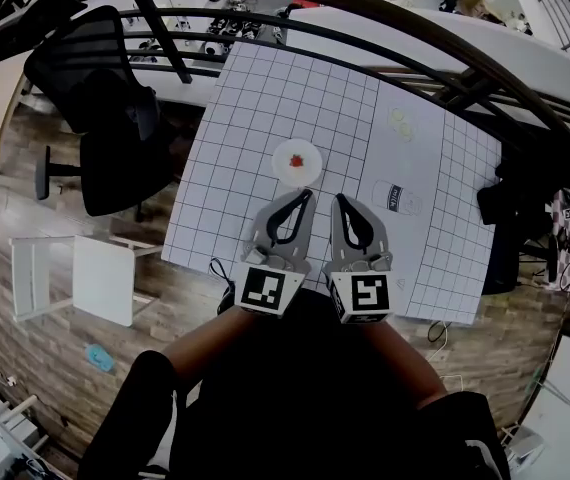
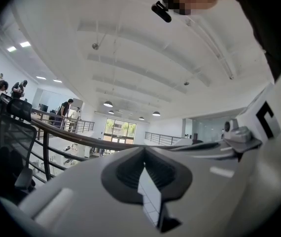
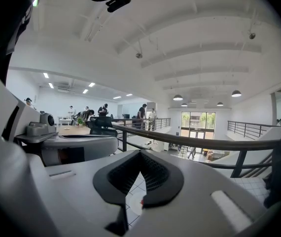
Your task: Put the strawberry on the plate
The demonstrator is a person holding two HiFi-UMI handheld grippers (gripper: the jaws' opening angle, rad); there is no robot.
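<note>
A small red strawberry (image 1: 298, 159) lies on a white plate (image 1: 284, 170) in the middle of the gridded white table (image 1: 265, 98). Both grippers hover side by side over the table's near edge, pointing at the plate and a short way from it. My left gripper (image 1: 307, 196) is shut with nothing in it, its tips touching (image 2: 143, 151). My right gripper (image 1: 337, 200) is also shut and empty (image 3: 140, 153). In the right gripper view, a sliver of the plate (image 3: 132, 205) and a speck of the strawberry (image 3: 142, 201) show through the gap under the closed tips.
A clear labelled container (image 1: 396, 198) stands on the table right of the grippers, with another clear item (image 1: 401, 123) farther back. A black office chair (image 1: 105, 118) and a white stool (image 1: 75, 280) stand left of the table. A dark railing (image 1: 385, 38) runs behind it, and dark bags (image 1: 520, 203) sit at the right.
</note>
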